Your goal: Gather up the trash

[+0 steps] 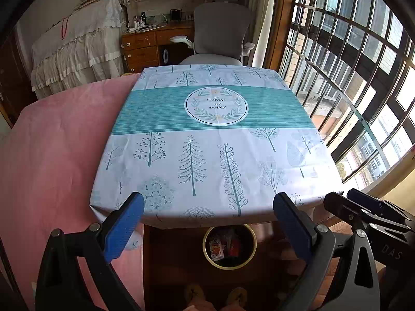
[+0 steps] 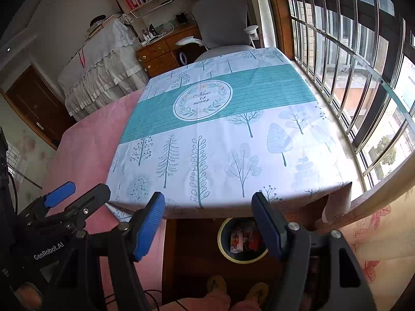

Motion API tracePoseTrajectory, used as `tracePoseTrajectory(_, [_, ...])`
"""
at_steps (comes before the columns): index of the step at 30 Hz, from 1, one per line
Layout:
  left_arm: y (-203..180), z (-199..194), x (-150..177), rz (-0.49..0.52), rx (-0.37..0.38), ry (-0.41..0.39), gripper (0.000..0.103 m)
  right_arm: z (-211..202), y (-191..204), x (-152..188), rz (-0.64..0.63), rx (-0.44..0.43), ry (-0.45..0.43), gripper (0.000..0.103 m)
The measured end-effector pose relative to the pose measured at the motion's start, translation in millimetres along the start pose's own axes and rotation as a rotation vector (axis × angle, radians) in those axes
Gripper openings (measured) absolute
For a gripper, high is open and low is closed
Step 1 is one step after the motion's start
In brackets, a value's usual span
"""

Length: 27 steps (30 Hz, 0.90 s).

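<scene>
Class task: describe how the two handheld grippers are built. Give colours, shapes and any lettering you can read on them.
Each gripper, the left gripper and the right gripper, has black angular arms joined by silver pivot bolts and two flat, ribbed blue finger pads. White lettering reads "GenRobot.AI" on the left unit and "DAS" on the right.

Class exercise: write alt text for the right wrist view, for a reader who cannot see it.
The open, empty right gripper is above a table edge covered by a tree-print tablecloth. A round bin holding wrappers stands on the floor below; the left gripper appears at left.
</scene>
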<state>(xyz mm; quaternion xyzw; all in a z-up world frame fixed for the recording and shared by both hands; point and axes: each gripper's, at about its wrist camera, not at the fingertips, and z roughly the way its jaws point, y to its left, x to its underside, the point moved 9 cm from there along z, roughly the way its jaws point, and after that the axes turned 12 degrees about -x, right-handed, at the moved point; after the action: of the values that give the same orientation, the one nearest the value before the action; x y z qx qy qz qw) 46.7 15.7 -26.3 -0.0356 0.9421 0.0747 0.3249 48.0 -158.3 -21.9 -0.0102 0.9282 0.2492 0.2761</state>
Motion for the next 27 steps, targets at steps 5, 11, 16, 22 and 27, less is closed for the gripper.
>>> tracePoseTrajectory(5, [6.1,-10.7,-10.3,-0.033,-0.028,-0.034,0.099,-10.6,7.3,-6.1,-0.031,0.017,-0.028,0.070])
tracePoseTrajectory(11, [2.8,-9.3,-10.5,-0.026,-0.042,-0.026,0.099,-14.6,15.4,-10.5,-0.069,0.034,-0.058,0.070])
tracePoseTrajectory(16, [0.1,-8.4,-9.6,-0.015,-0.050,-0.028,0.099,-15.3,15.8,-12.9,-0.071,0.042,-0.065,0.070])
tracePoseTrajectory(22, [-0.4,-7.3,-9.7,-0.012,-0.053,-0.023,0.099,-15.2,15.1,-14.8,-0.073,0.043,-0.068,0.070])
tracePoseTrajectory(27, [-1.1,-5.8,-10.4,-0.009,-0.054,-0.025,0.099,-15.4,13.8,-17.9,-0.066,0.046,-0.071,0.070])
